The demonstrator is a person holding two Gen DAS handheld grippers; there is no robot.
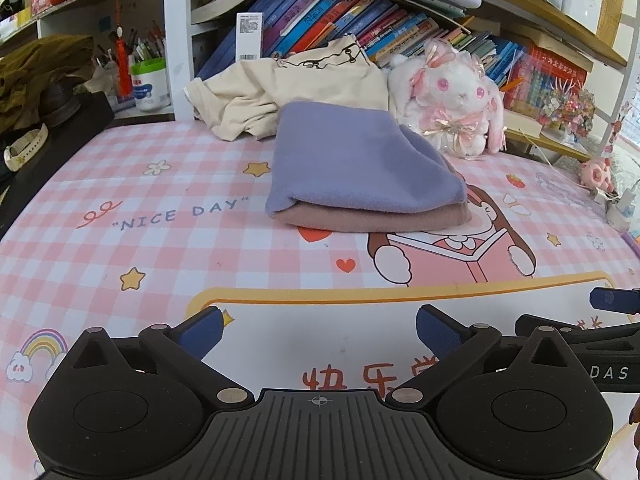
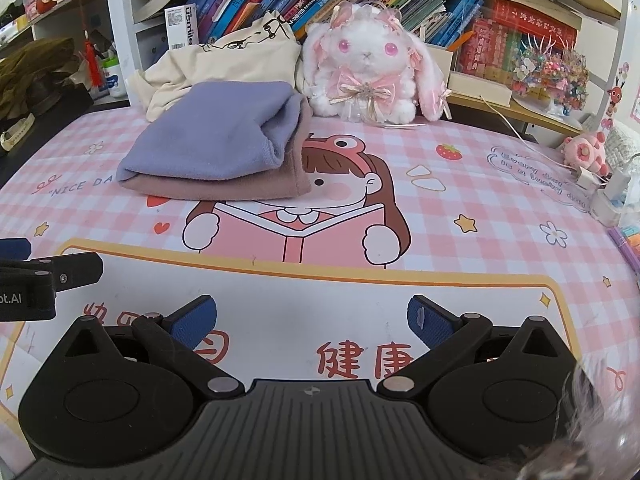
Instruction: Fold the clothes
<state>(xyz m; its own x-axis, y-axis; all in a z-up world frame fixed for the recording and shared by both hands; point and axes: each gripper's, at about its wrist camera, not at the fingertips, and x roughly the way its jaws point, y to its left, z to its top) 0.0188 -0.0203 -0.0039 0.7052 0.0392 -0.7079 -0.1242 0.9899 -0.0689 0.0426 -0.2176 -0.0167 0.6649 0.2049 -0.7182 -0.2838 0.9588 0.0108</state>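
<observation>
Two tools hover side by side low over the desk (image 1: pixel 120 184), the left tool (image 1: pixel 318 330) and right tool (image 2: pixel 312 316) both spread wide and holding nothing. Beyond them on the pink checked mat lies a folded purple garment (image 2: pixel 208 136) stacked on a folded mauve garment (image 2: pixel 224 188). Behind sit a crumpled cream shirt (image 1: pixel 296 84), a plush rabbit (image 2: pixel 368 68) and shelves of books (image 1: pixel 344 16).

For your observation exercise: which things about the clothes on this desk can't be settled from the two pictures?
- Cream shirt: its lower part is hidden behind the purple cloth in both views.
- Pink cloth: only its edges show under the purple one.
- What garments the folded pieces are: not shown.
</observation>
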